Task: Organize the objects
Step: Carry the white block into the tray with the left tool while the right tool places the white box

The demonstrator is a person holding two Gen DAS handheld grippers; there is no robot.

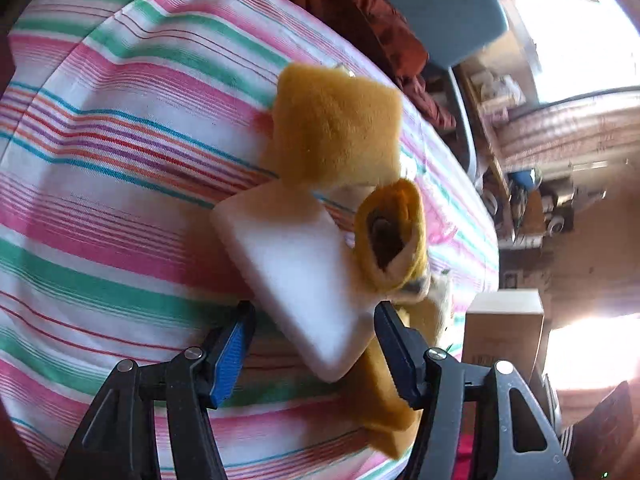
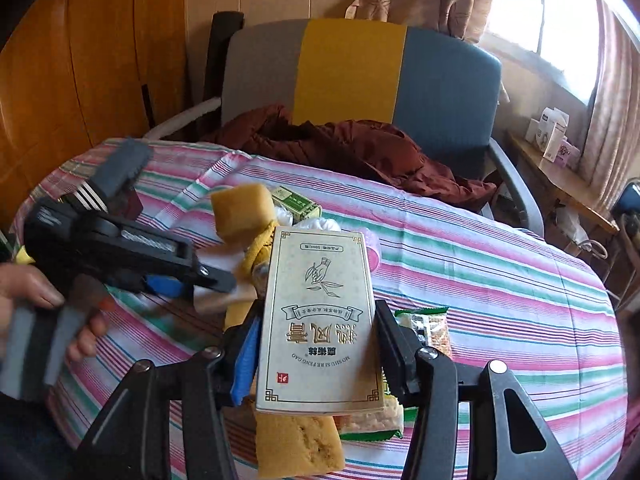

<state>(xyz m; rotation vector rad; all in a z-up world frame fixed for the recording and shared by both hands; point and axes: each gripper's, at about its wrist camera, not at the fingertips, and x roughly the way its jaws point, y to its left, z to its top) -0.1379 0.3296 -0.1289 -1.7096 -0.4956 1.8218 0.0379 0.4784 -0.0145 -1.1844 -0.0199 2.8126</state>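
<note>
R gripper (image 2: 316,344) was clamped across the long edges of a stiff, light printed carton (image 2: 318,316) held above the striped tabletop (image 2: 500,280); L gripper (image 1: 316,344) unclenched, straddling a white block (image 1: 296,276) on a soft plush toy (image 1: 340,128), prob. light, best pinched mid-body.

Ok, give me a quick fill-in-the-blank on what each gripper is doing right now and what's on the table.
1. The right gripper is shut on a beige ____ printed with a leaf drawing.
2. The left gripper is open around a white ____ lying against the plush toy.
3. The tablecloth has a ____ pattern.
4. A dark red garment lies in front of the ____.

Missing words: box; block; striped; chair
</note>
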